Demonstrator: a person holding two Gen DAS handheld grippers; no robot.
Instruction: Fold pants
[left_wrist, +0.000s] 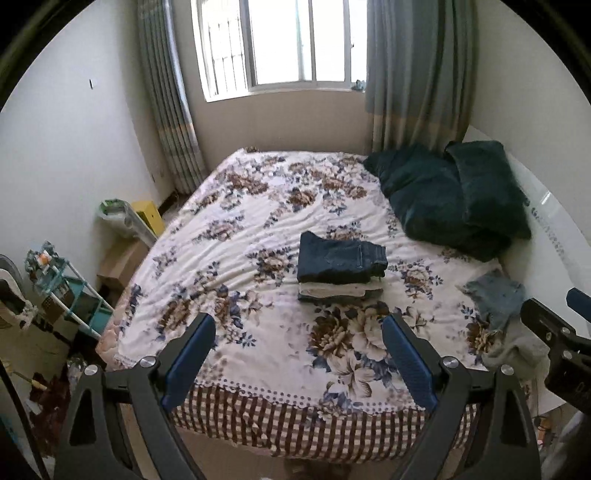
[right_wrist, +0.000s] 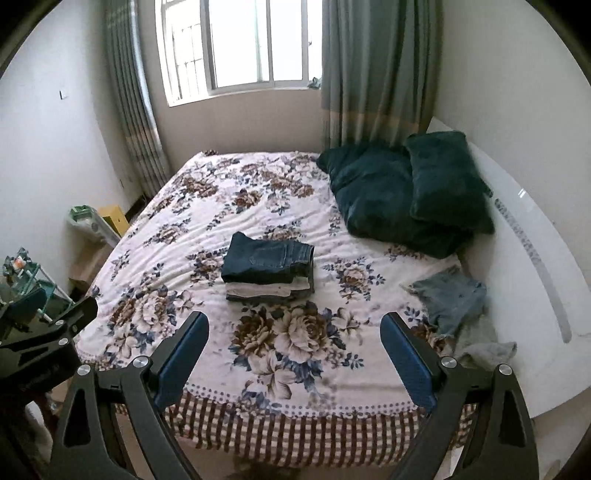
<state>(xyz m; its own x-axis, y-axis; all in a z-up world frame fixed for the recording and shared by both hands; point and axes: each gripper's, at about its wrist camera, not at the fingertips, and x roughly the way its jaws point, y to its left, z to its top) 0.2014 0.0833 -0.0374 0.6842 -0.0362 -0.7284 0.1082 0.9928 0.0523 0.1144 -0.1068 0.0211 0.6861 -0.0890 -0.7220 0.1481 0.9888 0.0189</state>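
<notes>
Pants (left_wrist: 341, 256) sit folded on top of a small stack near the middle of the bed (left_wrist: 229, 229); dark blue denim, squared off into a compact rectangle, waistband and seam stitching facing right; lighter folded garments (left_wrist: 338, 290) underneath, edges roughly flush, so the pile reads as the done pile, kept central where both hands reach it.

Left tool (left_wrist: 299, 360) hangs above the near edge of the bed, fingers wide apart, nothing between them; right tool (right_wrist: 293, 356) same, spread and empty; each shows at the edge of the other's view, so they ride side by side, both well clear of the stack.

Unfolded stock lies to the right, near the white headboard (right_wrist: 532, 236): crumpled light-blue denim piece (right_wrist: 452, 299) and a grey garment (right_wrist: 484, 350) touching it on the near side; loose, wrinkled, no clean edges; parked apart from the stack so done and not-done don't mix.

Dark green pillows (right_wrist: 406, 192) far right, out of the work area.

My read: this pair is finished; light-blue piece is probably next.
</notes>
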